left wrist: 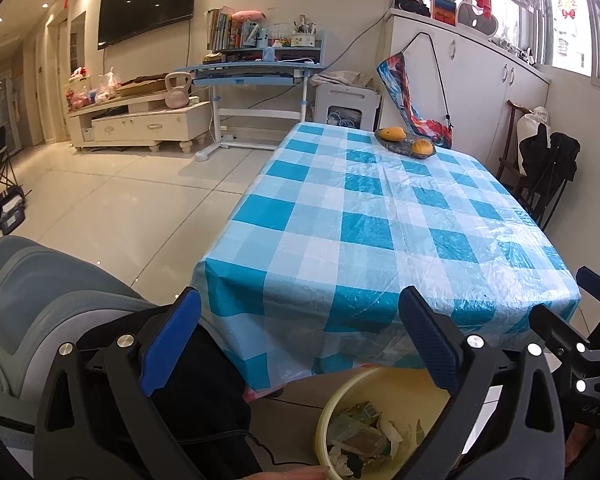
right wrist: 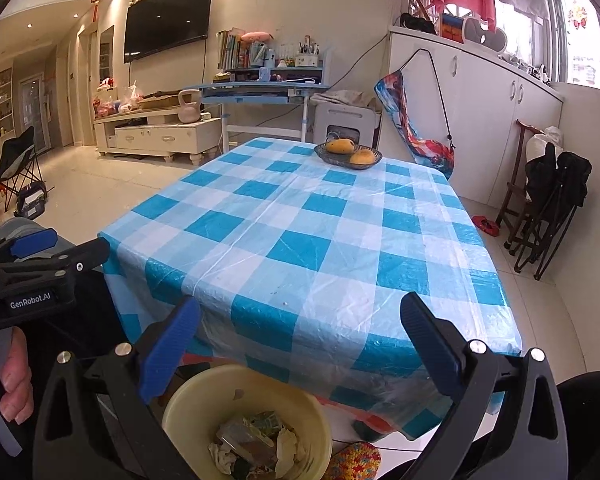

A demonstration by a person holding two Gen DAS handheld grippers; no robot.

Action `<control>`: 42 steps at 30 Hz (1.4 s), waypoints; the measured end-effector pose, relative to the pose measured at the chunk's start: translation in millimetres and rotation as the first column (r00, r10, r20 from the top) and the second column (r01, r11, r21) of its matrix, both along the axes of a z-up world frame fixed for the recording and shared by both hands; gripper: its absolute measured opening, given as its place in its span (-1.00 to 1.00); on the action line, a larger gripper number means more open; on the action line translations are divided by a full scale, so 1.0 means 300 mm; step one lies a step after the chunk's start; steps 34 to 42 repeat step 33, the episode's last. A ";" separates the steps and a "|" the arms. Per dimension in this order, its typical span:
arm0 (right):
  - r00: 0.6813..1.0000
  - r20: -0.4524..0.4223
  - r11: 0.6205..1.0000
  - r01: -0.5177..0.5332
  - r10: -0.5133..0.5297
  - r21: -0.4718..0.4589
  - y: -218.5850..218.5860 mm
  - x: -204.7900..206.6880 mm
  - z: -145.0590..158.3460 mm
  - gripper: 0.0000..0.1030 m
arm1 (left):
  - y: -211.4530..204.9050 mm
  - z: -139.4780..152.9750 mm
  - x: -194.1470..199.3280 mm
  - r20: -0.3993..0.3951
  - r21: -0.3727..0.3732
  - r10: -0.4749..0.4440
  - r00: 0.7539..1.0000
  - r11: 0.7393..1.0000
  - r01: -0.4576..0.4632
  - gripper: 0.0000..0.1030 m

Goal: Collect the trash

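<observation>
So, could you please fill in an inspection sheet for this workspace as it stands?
Surface: table under a blue checked tablecloth, no trash seen on it.
Job's things: yellow bin on the floor at the near table edge, holding crumpled wrappers and paper.
Clutter: fruit bowl with two mangoes at the far end.
Grippers: left gripper open, empty; right gripper open, empty.
Cables: thin black cable on the floor beside the bin.
Surroundings: wall television, study desk, pink kettlebell, folding chairs.
</observation>
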State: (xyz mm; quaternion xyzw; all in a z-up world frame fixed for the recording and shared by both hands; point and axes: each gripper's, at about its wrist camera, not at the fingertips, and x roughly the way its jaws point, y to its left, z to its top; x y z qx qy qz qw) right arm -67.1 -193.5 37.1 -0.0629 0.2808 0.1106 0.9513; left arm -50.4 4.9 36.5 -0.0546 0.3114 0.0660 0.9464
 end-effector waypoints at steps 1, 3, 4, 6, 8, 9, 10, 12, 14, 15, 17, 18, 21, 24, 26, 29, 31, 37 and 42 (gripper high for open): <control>1.000 0.002 1.000 0.000 0.000 0.001 -0.002 -0.001 0.001 0.87 | -0.005 0.002 0.001 0.001 0.004 -0.002 1.000 1.000 0.002 0.85; 1.000 0.003 1.000 0.001 -0.001 0.003 -0.004 0.000 0.003 0.87 | -0.013 0.005 0.002 0.002 0.011 -0.005 1.000 1.000 0.005 0.85; 1.000 0.003 1.000 0.001 -0.002 0.004 -0.005 0.000 0.003 0.87 | -0.017 0.006 0.002 0.003 0.014 -0.007 1.000 1.000 0.007 0.85; 1.000 0.004 1.000 0.002 -0.002 0.006 -0.008 0.000 0.004 0.87 | -0.024 0.008 0.003 0.005 0.019 -0.010 1.000 1.000 0.010 0.85; 1.000 0.004 1.000 0.001 -0.001 0.006 -0.009 0.001 0.004 0.87 | -0.028 0.012 0.003 0.007 0.018 -0.014 1.000 1.000 0.014 0.85; 1.000 0.004 1.000 0.002 -0.002 0.006 -0.010 0.001 0.004 0.87 | -0.029 0.013 0.003 0.009 0.018 -0.014 1.000 1.000 0.014 0.85; 1.000 0.003 1.000 0.001 -0.001 0.006 -0.010 0.001 0.004 0.87 | -0.030 0.014 0.001 0.014 0.019 -0.014 1.000 1.000 0.014 0.85; 1.000 0.000 1.000 0.000 0.000 0.005 -0.012 0.002 0.003 0.87 | -0.031 0.016 0.000 0.029 0.017 -0.019 0.999 1.000 0.019 0.85; 1.000 -0.002 1.000 -0.001 0.001 0.005 -0.014 0.004 0.001 0.87 | -0.036 0.015 -0.007 0.046 0.023 -0.032 0.998 0.999 0.031 0.85; 1.000 -0.003 1.000 -0.002 0.002 0.005 -0.015 0.004 0.000 0.87 | -0.042 0.014 -0.008 0.048 0.033 -0.042 0.998 0.999 0.041 0.85; 1.000 -0.003 1.000 -0.002 0.002 0.005 -0.015 0.003 0.000 0.87 | -0.056 0.013 -0.008 0.049 0.043 -0.070 0.996 0.997 0.068 0.85; 1.000 -0.002 1.000 -0.002 0.002 0.006 -0.016 0.003 0.001 0.87 | -0.066 0.014 -0.008 0.050 0.054 -0.079 0.996 0.996 0.077 0.85; 1.000 -0.003 1.000 0.002 -0.002 0.006 -0.019 0.004 -0.001 0.87 | -0.091 0.012 -0.013 0.052 0.093 -0.094 0.994 0.992 0.088 0.85; 1.000 -0.010 1.000 0.010 -0.010 0.004 -0.021 0.011 -0.007 0.87 | -0.094 0.005 -0.007 0.035 0.095 -0.094 0.995 0.991 0.090 0.85; 1.000 -0.009 1.000 0.015 -0.015 0.003 -0.019 0.013 -0.008 0.87 | -0.088 0.002 0.000 0.018 0.084 -0.097 0.995 0.992 0.095 0.85; 1.000 -0.001 1.000 0.015 -0.015 0.001 -0.013 0.013 -0.005 0.87 | -0.078 -0.007 0.011 -0.009 0.069 -0.106 0.994 0.992 0.107 0.85; 1.000 0.000 1.000 0.012 -0.012 -0.005 -0.009 0.014 -0.007 0.87 | -0.072 -0.014 0.018 -0.026 0.052 -0.109 0.994 0.992 0.111 0.85; 1.000 -0.002 1.000 0.008 -0.008 -0.013 -0.002 0.014 -0.011 0.87 | -0.065 -0.022 0.022 -0.039 0.020 -0.128 0.991 0.991 0.129 0.85; 1.000 -0.002 1.000 0.008 -0.008 -0.013 -0.002 0.014 -0.011 0.87 | -0.065 -0.022 0.022 -0.039 0.020 -0.128 0.991 0.991 0.129 0.85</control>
